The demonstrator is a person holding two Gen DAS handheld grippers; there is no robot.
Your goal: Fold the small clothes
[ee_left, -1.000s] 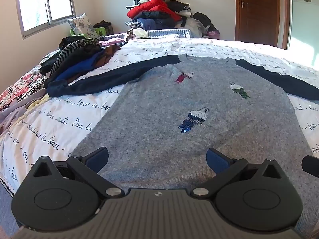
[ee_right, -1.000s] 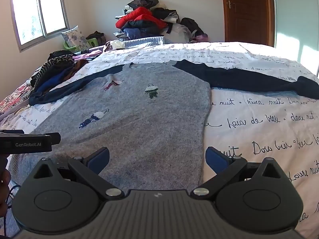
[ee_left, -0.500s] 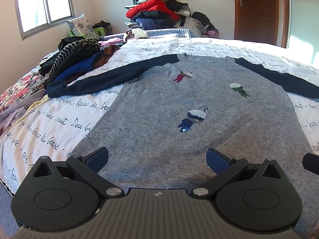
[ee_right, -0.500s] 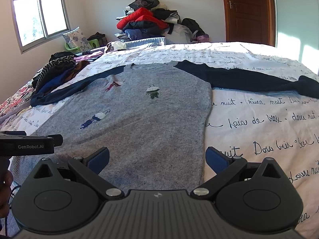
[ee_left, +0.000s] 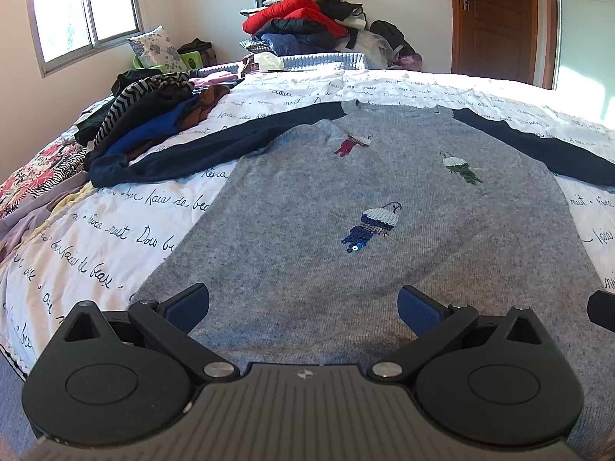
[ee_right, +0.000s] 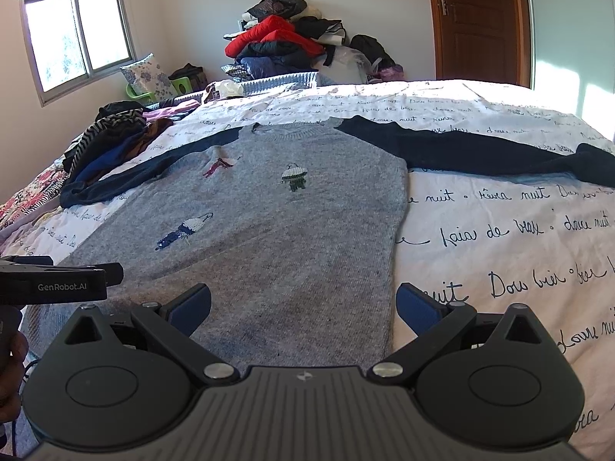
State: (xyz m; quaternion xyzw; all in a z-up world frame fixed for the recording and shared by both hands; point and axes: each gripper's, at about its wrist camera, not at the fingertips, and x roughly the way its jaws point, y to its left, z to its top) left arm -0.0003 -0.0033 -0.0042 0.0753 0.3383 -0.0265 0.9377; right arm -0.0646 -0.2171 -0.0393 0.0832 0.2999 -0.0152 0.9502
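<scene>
Both the left hand-held gripper and the right hand-held gripper hang wide apart, holding nothing, over the hem of the grey sweater. It lies flat on the bed, navy sleeves outstretched. No fold made yet; everything remains.

The grey sweater (navy sleeves, three sequined birds) lies flat, face up, sleeves spread, hem toward the bed's near edge.

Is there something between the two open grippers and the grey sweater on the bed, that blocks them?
Nothing visible does. The grey sweater lies flat and spread out directly ahead of the left gripper and the right gripper, both open. The pile of clothes sits apart, beside one sleeve end.
</scene>
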